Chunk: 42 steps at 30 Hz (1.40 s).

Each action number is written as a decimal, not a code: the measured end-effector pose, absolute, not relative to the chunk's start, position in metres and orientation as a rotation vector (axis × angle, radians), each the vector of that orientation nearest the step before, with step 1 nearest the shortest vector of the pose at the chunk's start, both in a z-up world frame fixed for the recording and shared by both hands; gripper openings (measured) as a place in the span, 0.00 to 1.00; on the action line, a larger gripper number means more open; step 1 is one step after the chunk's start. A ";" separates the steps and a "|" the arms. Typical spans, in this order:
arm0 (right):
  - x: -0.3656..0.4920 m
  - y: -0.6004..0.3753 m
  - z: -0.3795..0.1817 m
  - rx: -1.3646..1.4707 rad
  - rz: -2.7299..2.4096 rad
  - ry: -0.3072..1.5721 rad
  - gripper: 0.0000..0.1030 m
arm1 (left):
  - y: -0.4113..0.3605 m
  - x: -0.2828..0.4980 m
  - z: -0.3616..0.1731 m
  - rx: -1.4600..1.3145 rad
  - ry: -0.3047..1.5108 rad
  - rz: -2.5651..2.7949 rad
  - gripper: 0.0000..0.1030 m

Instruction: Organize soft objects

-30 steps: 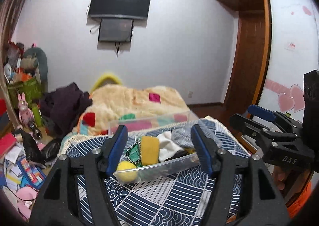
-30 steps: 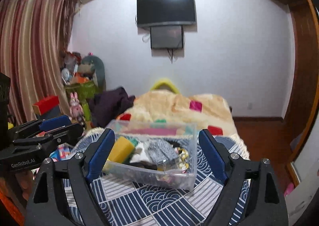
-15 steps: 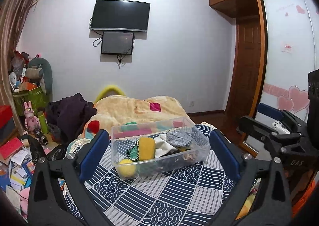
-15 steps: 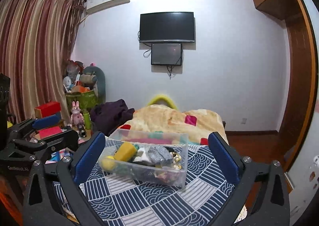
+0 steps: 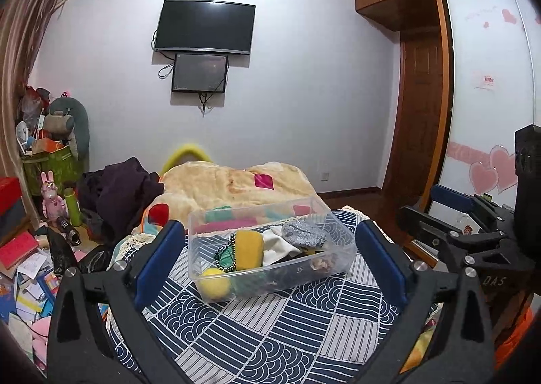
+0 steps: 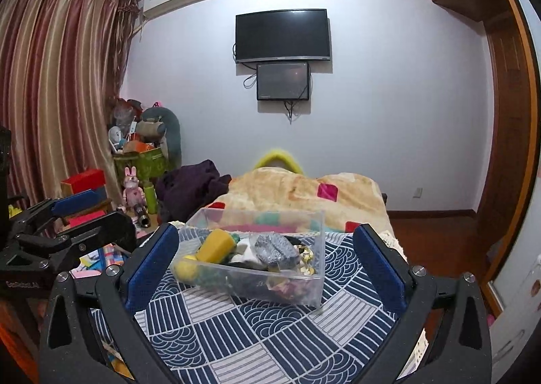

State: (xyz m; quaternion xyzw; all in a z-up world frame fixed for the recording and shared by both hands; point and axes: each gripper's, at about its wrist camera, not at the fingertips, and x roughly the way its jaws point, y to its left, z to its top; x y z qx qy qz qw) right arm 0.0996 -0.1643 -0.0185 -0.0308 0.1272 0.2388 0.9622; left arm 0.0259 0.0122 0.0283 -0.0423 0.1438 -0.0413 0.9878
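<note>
A clear plastic bin (image 5: pixel 333 260) (image 6: pixel 314 279) stands on a blue and white patterned cloth (image 5: pixel 270 333) (image 6: pixel 257 333). In it lie a yellow sponge (image 5: pixel 249 248) (image 6: pixel 216 245), a yellow ball (image 5: pixel 214 286) (image 6: pixel 186 268), a grey glittery cloth (image 5: pixel 302 233) (image 6: pixel 275 250), a white cloth (image 5: pixel 279 245) and a green beaded thing (image 5: pixel 225 253). My left gripper (image 5: pixel 268 262) is open and empty, back from the bin. My right gripper (image 6: pixel 265 269) is open and empty, back from the bin. Each gripper shows at the side of the other's view, the right gripper (image 5: pixel 473 231) and the left gripper (image 6: pixel 54 228).
Behind the bin lies a beige blanket (image 5: pixel 230 184) with coloured patches and a dark purple heap of clothes (image 5: pixel 118 191). Toys, books and boxes crowd the floor at the left (image 5: pixel 30 248). A wardrobe with a white sliding door (image 5: pixel 487 96) stands at the right.
Both grippers have opened wide and pulled back and up from the bin. The bin now sits on the cloth, free of the fingers.
</note>
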 end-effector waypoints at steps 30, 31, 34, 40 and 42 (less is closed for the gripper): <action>0.097 -0.164 -0.017 -0.059 0.488 0.258 1.00 | 0.013 0.027 0.027 -0.082 0.292 -0.083 1.00; 0.097 -0.164 -0.017 -0.060 0.487 0.257 1.00 | 0.013 0.027 0.027 -0.082 0.292 -0.083 1.00; 0.096 -0.163 -0.016 -0.059 0.488 0.257 1.00 | 0.013 0.027 0.027 -0.084 0.293 -0.083 1.00; 0.096 -0.163 -0.017 -0.060 0.488 0.258 1.00 | 0.013 0.026 0.027 -0.090 0.293 -0.083 1.00; 0.096 -0.163 -0.017 -0.061 0.487 0.257 1.00 | 0.013 0.026 0.026 -0.090 0.293 -0.083 1.00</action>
